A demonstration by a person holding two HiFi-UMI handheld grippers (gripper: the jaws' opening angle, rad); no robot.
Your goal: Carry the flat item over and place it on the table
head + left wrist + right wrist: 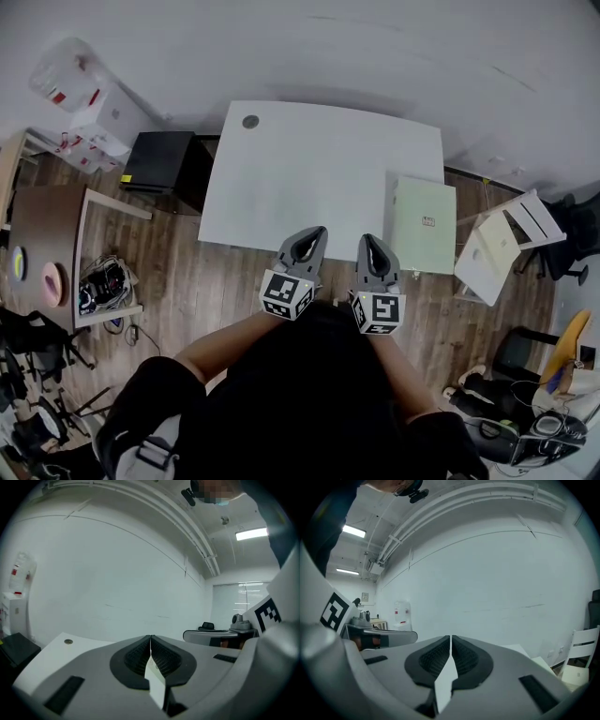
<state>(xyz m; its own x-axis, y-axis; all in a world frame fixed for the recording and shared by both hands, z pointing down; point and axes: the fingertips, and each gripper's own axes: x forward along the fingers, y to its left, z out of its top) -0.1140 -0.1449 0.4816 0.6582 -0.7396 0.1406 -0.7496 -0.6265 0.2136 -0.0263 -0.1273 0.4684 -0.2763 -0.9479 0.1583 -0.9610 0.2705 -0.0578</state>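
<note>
Head view: the pale green flat rectangular panel [424, 225] lies at the near right corner of the white rectangular table [309, 178], near the right gripper [367, 239] but apart from it, and farther from the left gripper [317, 232]. Its small dark label is too small to read.

Left gripper view: the jaws are clenched together and empty; the panel is out of sight.

Right gripper view: the jaws are likewise pressed together, gripping nothing.

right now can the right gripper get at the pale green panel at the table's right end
Probably yes: the pale green panel lies just ahead-right of the right gripper, nothing between. But its jaws are shut on a thin white sheet.
</note>
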